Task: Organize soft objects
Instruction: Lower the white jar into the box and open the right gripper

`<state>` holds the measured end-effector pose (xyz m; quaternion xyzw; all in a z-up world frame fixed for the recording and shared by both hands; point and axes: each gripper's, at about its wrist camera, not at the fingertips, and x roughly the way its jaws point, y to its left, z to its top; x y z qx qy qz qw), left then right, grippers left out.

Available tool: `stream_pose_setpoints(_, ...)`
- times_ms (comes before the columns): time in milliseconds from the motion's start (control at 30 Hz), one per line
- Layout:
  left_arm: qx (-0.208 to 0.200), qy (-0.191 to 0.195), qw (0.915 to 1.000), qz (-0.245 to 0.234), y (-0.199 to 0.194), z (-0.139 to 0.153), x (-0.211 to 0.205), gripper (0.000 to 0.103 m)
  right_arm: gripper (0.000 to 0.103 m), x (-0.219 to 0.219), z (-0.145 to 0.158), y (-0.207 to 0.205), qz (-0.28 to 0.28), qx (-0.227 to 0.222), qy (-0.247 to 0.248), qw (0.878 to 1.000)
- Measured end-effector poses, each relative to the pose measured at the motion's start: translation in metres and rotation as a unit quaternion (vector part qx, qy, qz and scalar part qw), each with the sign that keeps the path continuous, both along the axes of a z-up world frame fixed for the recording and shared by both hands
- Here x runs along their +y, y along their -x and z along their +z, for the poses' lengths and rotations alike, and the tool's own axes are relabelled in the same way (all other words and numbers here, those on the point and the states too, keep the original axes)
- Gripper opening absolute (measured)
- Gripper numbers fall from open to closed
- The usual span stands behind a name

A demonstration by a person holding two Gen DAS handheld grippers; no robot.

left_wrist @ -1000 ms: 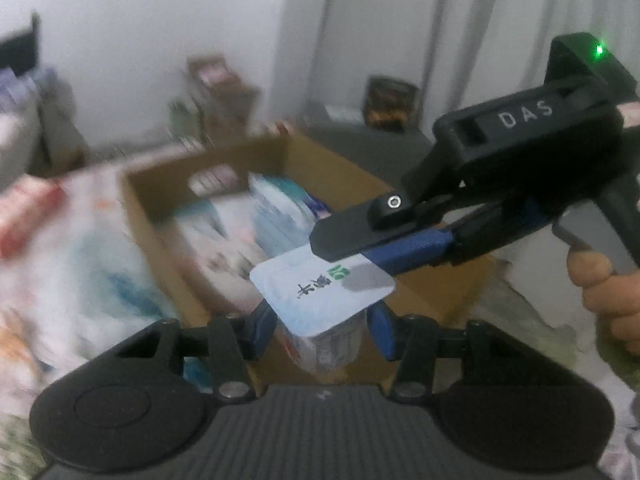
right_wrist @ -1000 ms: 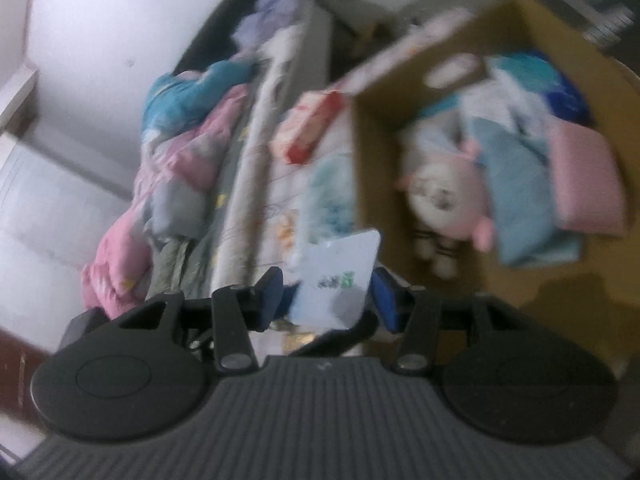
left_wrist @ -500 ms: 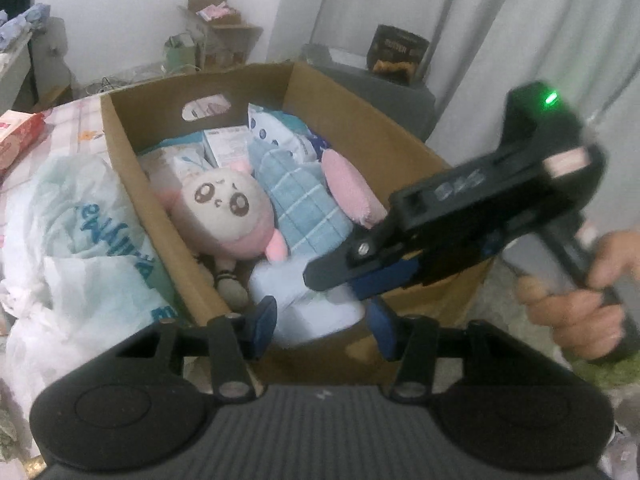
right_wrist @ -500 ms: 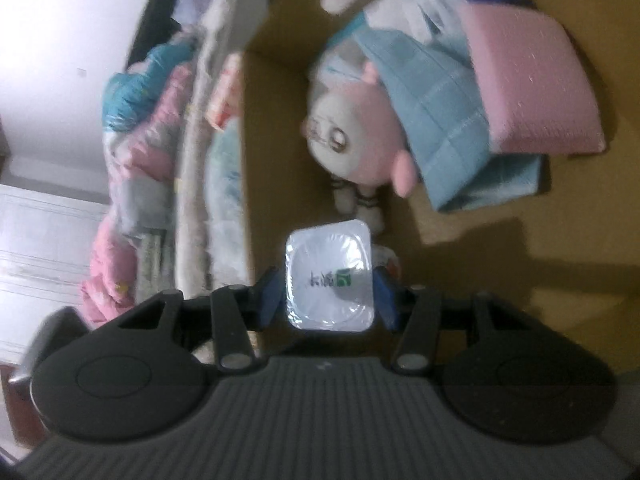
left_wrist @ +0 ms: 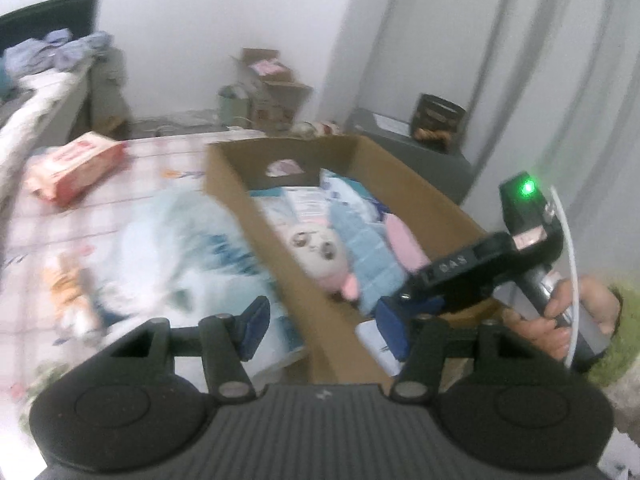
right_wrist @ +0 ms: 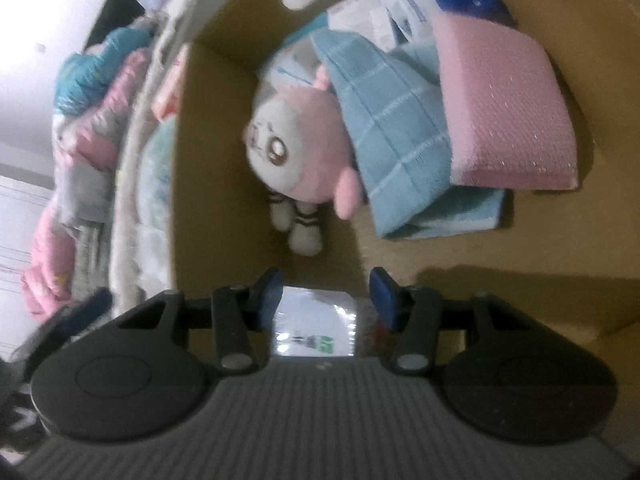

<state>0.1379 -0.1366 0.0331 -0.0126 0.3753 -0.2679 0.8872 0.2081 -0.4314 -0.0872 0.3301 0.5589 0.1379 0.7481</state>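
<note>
My right gripper [right_wrist: 325, 298] is low inside the open cardboard box [right_wrist: 208, 160], shut on a white tissue pack [right_wrist: 314, 320] with green print, jaws pressing in on it. Just past its tips lie a pink-and-white plush toy [right_wrist: 292, 152], a blue checked cloth [right_wrist: 392, 132] and a pink pad [right_wrist: 504, 100]. My left gripper [left_wrist: 324, 330] hovers over the box's near left wall [left_wrist: 280, 272]; its jaws are opening with nothing between them. In the left wrist view, one of the right gripper's blue fingers [left_wrist: 390, 322] grips the pack [left_wrist: 374, 340], a hand behind it.
A crumpled white plastic bag [left_wrist: 180, 248] and a red-and-white packet [left_wrist: 76, 166] lie on the patterned sheet left of the box. Piled bedding [right_wrist: 80, 120] sits beyond the box's left side. A grey cabinet [left_wrist: 420, 152] and curtains stand behind.
The right gripper has carried the tissue pack down into the box. The left gripper has let the pack go, widened its jaws and swung left, away from it.
</note>
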Motion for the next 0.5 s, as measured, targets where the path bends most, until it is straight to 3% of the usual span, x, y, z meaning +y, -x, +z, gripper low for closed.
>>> stream_pose_setpoints(300, 0.023, -0.008, 0.9971, 0.072, 0.024, -0.026, 0.063, 0.061, 0.044, 0.022, -0.019, 0.002, 0.025, 0.046, -0.051, 0.997)
stream_pose_setpoints(500, 0.025, -0.006, 0.9941, 0.105, 0.04, -0.039, 0.092, 0.065, 0.048, 0.023, -0.017, 0.003, 0.017, 0.06, -0.058, 0.996)
